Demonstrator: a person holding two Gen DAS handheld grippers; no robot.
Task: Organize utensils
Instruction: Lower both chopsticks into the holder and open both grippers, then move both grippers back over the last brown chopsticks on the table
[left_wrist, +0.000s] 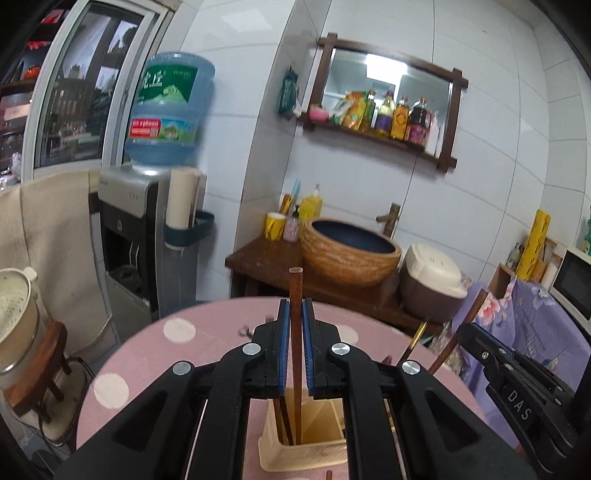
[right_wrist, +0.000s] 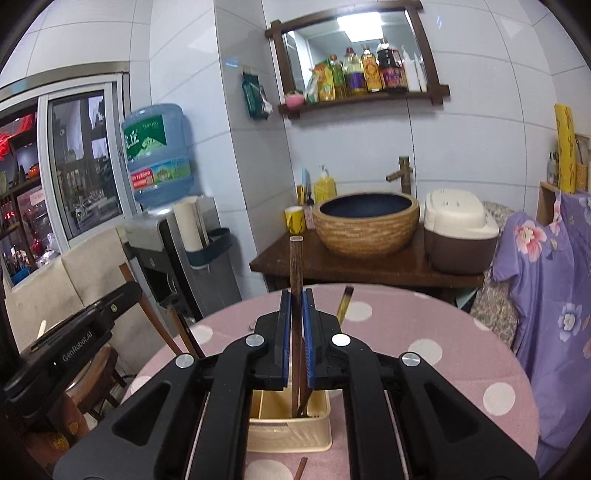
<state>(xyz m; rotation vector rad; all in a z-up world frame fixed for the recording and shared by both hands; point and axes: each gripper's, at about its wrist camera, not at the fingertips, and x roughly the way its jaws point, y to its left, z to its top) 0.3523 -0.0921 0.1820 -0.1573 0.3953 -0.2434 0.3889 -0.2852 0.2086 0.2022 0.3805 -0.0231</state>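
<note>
You have a dark wooden chopstick (left_wrist: 295, 314) pinched upright in your left gripper (left_wrist: 295, 314), jaws nearly together on the shaft, its top above the fingertips and its lower end reaching down into the cream utensil holder (left_wrist: 306, 443) directly beneath the jaws. Other dark sticks already stand in that holder. Your right gripper (right_wrist: 295, 314) is in the same position: closed on a second wooden chopstick (right_wrist: 296, 258), also upright, its foot inside a cream slotted basket (right_wrist: 291, 432) below the fingers, with another utensil leaning beside it.

This looks like the placing step, both sticks hanging in their compartments and not yet let go. The next move, I judge, calls for lowering each until the tip bears on the bottom, then parting the jaws just enough to free the shaft without knocking it sideways.

Beyond the right fingertips a gold-tipped chopstick (right_wrist: 345, 302) lies on the pink dotted tablecloth (right_wrist: 461, 332), and another stick end (right_wrist: 301, 467) shows just short of the basket; these seem left to gather. Past the table stand the basin and rice cooker.
</note>
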